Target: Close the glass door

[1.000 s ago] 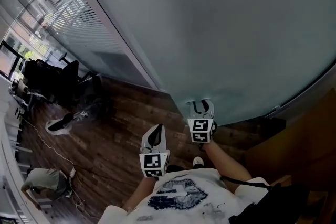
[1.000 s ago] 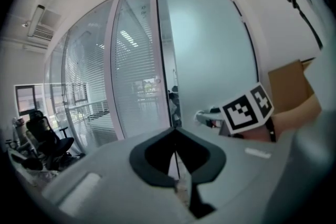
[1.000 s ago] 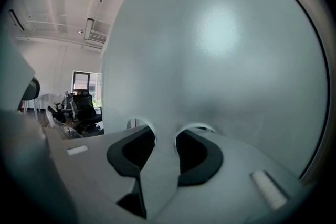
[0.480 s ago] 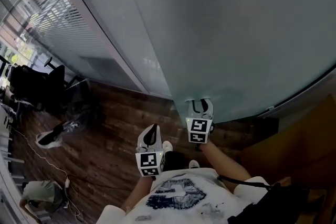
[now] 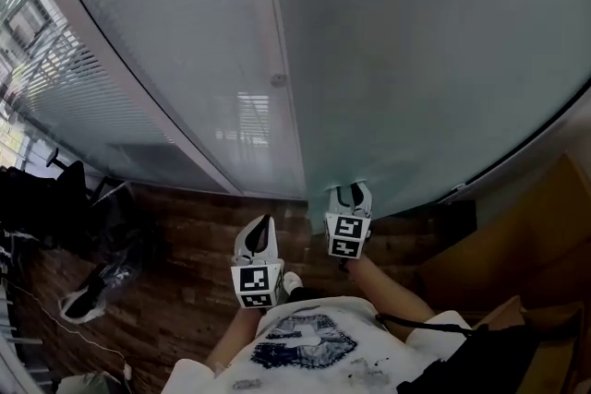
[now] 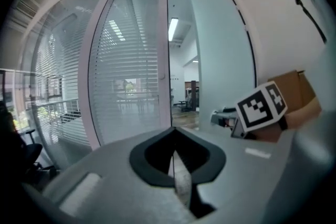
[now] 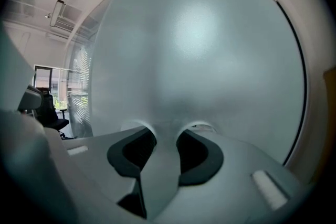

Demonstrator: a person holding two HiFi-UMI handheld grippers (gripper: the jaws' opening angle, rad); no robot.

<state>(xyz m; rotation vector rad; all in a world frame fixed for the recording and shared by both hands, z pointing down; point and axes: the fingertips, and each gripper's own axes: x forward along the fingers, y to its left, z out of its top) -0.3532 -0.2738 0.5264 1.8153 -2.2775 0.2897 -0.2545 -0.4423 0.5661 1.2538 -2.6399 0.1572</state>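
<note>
The frosted glass door (image 5: 416, 60) fills the upper right of the head view and nearly the whole right gripper view (image 7: 199, 34). My right gripper (image 5: 350, 195) stands open, its two fingertips against the door's face low down, with nothing held between them (image 7: 167, 131). My left gripper (image 5: 262, 231) is shut and empty, hanging over the wooden floor left of the door's free edge. In the left gripper view its tips (image 6: 174, 136) meet in a line, and the door's edge (image 6: 220, 60) stands a narrow gap from the white frame post (image 6: 163, 50).
A glass wall with blinds (image 5: 166, 60) runs left of the frame post (image 5: 277, 60). Dark wooden floor (image 5: 175, 235) lies below, with office chairs (image 5: 46, 189) at the far left. A cardboard box (image 5: 517, 235) stands at the right.
The door has swung toward the frame post and the gap at its edge has narrowed. Both grippers have travelled along with it, the right one staying on the glass.
</note>
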